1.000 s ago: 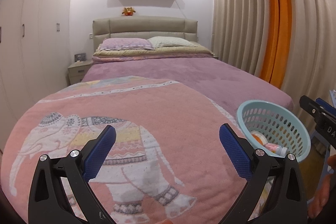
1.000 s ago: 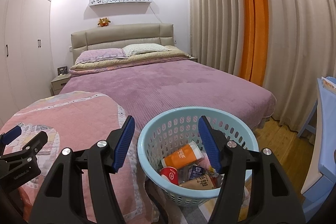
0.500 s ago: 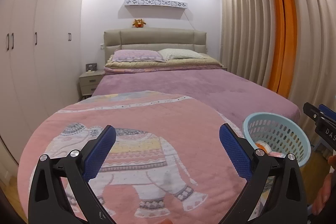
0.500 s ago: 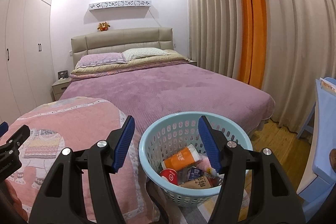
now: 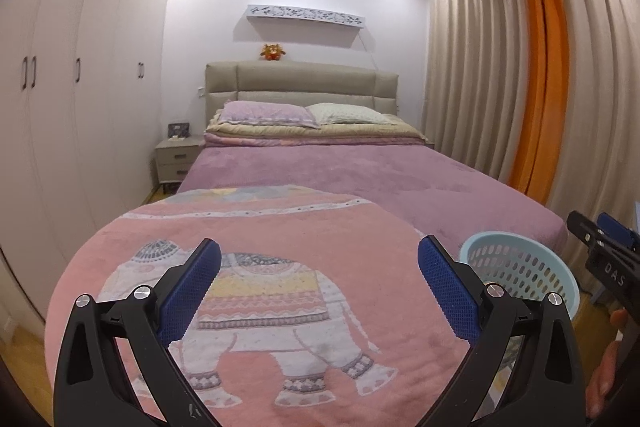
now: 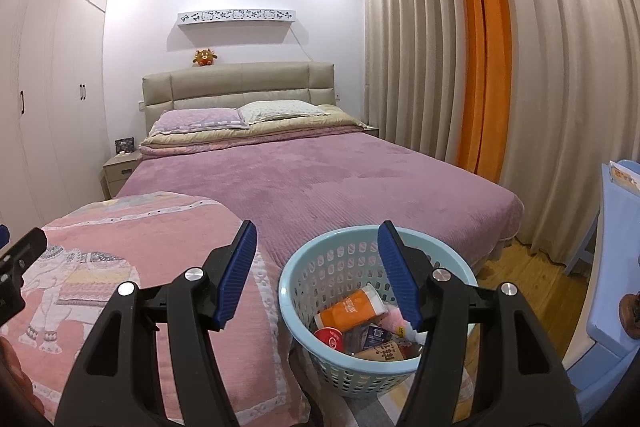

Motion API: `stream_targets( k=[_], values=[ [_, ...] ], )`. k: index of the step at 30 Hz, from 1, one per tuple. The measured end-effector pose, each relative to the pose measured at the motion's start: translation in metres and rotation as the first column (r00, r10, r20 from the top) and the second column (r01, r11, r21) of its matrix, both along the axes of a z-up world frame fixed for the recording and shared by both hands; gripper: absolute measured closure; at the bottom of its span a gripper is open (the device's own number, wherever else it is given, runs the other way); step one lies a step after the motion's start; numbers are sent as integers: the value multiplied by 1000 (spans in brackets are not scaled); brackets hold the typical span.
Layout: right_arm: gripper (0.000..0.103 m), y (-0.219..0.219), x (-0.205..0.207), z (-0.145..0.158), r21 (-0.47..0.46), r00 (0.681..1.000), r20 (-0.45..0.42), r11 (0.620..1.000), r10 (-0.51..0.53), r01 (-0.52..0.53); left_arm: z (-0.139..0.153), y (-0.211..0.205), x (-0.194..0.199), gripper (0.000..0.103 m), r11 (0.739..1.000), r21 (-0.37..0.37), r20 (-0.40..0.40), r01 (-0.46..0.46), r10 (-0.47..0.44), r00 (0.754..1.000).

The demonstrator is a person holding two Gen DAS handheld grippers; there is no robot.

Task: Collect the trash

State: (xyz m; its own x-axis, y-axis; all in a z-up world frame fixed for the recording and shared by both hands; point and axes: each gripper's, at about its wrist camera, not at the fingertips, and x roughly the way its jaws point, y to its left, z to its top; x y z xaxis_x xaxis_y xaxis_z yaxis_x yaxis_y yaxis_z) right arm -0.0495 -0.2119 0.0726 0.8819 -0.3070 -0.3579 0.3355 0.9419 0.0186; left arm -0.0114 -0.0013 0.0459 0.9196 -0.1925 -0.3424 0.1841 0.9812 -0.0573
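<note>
1. At lower left of the left wrist view: left tool (image 5: pixel 319 281) spread wide, pinching nothing, over the elephant blanket (image 5: pixel 256 291).
2. At lower centre of the right wrist view: right tool (image 6: pixel 317 269) likewise spread, empty.
3. Right of centre there: basket (image 6: pixel 294 293) beside the bed (image 6: pixel 320 179), already filled with trash (image 6: pixel 352 309).
4. No stray litter visible on bed or blanket; collecting probably near done.

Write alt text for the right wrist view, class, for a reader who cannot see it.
An open gripper hangs above a light blue basket holding an orange bottle and other trash, beside a bed with a pink elephant blanket. Curtains line the right wall.
</note>
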Motion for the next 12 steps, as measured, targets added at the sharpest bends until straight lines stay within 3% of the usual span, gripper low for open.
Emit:
stream_targets(
  k=[5, 8, 12],
  values=[
    [43, 6, 5, 2, 0, 1000, -6, 1000, 15, -15, -2, 6, 6, 7, 1000, 2, -20, -4, 4, 1000],
    [37, 10, 11, 2, 1, 1000, -12, 1000, 27, -27, -5, 10, 11, 7, 1000, 13, -42, 8, -7, 999],
    [33, 23, 23, -1, 4, 997, -18, 997, 72, -72, -11, 19, 13, 7, 998, 51, -35, -47, 49, 998]
  ],
)
